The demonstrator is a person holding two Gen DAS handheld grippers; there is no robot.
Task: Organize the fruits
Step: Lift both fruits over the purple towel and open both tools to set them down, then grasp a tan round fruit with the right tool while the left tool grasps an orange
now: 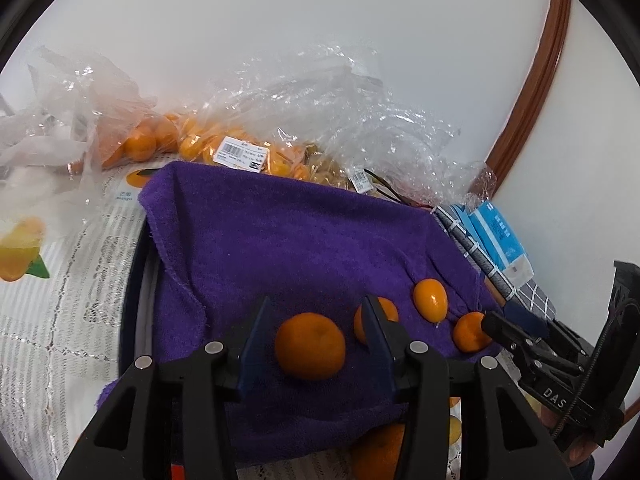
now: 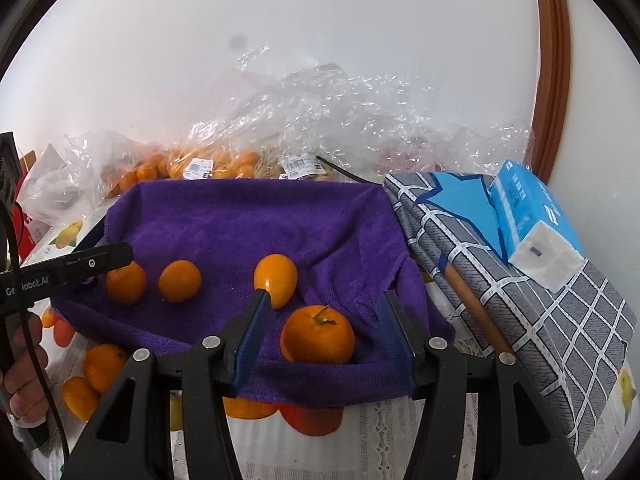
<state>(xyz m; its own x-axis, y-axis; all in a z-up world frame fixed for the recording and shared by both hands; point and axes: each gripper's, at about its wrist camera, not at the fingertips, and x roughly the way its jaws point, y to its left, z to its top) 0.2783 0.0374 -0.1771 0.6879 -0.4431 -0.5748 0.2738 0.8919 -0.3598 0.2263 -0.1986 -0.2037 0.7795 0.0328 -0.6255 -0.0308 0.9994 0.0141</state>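
Observation:
A purple towel (image 1: pixel 280 236) lines a tray and holds several oranges. In the left wrist view my left gripper (image 1: pixel 316 322) is open, its fingers either side of a round orange (image 1: pixel 310 346) lying on the towel. Another orange (image 1: pixel 384 312) sits behind its right finger, and an oval one (image 1: pixel 430 300) lies further right. My right gripper (image 2: pixel 324 316) is open around a stemmed orange (image 2: pixel 317 335) at the towel's (image 2: pixel 256 224) near edge. It also shows in the left wrist view (image 1: pixel 504 326), beside that orange (image 1: pixel 470 332).
Clear plastic bags (image 2: pixel 224 164) of small oranges lie behind the towel against the wall. Loose oranges (image 2: pixel 102 366) lie on the lace cloth in front of it. A grey checked folded cloth (image 2: pixel 532 296) with a blue tissue pack (image 2: pixel 536 220) is on the right.

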